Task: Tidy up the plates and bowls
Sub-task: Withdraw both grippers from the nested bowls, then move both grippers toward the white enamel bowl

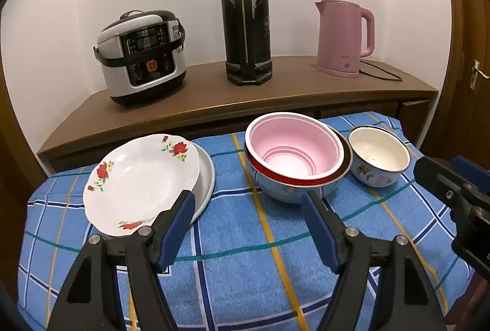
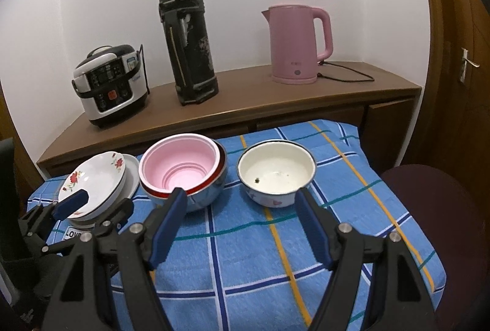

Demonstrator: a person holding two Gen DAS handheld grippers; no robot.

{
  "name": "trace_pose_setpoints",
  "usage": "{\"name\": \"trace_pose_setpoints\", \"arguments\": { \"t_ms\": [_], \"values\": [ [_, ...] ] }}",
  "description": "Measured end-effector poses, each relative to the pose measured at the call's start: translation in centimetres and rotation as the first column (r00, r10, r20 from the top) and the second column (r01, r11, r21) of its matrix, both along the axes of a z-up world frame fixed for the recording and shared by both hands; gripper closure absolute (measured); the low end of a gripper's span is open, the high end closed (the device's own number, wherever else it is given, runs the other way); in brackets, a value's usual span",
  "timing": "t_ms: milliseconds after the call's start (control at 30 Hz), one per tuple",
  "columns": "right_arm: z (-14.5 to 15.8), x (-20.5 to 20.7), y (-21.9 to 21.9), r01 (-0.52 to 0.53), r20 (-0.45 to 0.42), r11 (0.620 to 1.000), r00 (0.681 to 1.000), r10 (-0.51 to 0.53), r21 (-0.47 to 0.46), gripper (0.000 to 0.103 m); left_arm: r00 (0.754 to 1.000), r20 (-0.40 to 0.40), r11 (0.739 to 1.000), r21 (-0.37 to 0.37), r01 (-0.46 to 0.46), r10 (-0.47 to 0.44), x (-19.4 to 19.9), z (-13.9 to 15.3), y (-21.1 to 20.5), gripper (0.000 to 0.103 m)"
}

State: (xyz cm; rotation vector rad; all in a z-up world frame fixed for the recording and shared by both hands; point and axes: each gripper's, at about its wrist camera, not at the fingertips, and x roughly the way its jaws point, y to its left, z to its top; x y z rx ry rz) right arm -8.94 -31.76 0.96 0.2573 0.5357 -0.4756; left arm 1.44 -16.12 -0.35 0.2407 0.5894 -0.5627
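Both sets of fingers stand wide with nothing between them: left gripper (image 1: 249,197) hangs over the cloth before the flowered plate (image 1: 141,184) stacked on a plain white plate (image 1: 205,178), right gripper (image 2: 240,196) before the cream enamel bowl (image 2: 275,171). Pink bowl (image 1: 294,147) nests in a red-rimmed bowl (image 1: 291,187) between plates and cream bowl. Only legible writing: "LOV" on a cloth tag (image 2: 75,232); appliance labels too blurred.

surface: checked cloth (image 1: 239,239) | on it – plates (image 1: 141,184), nested bowls (image 1: 294,153), enamel bowl (image 1: 379,156)
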Motion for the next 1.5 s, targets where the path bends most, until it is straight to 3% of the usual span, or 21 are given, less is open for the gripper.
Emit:
{"name": "trace_pose_setpoints", "arguments": {
  "t_ms": [467, 733, 967, 1233, 1500],
  "values": [
    [-0.6, -2.3, -1.3, 0.029, -0.003, 1.0, 1.0, -0.029, 0.011, 0.029, 0.995, 0.097, 0.994, 0.096, -0.042, 0.032, -2.7, 0.2, -1.5, 0.029],
    [-0.4, -3.2, -1.8, 0.036, 0.01, 0.999, 0.999, -0.036, 0.019, 0.029, 0.993, 0.113, 0.991, 0.123, -0.045, 0.031, -3.6, 0.1, -2.2, 0.029],
    [-0.2, -4.6, -2.2, 0.038, 0.02, 0.999, 0.999, -0.039, 0.01, 0.029, 0.999, -0.014, 0.997, 0.058, 0.051, -0.05, -3.9, -0.1, -2.5, 0.029],
    [-0.5, -6.1, -4.7, 0.068, 0.034, 0.997, 0.997, -0.069, 0.034, 0.029, 0.976, -0.139, 0.986, -0.034, 0.162, -0.165, -4.2, -0.4, -4.5, 0.029],
    [-0.3, -5.6, -7.7, 0.071, 0.052, 0.995, 0.996, -0.076, 0.076, 0.049, 0.952, -0.181, 0.966, -0.125, 0.225, -0.245, -3.2, 1.1, -7.5, 0.032]
  ]
}}
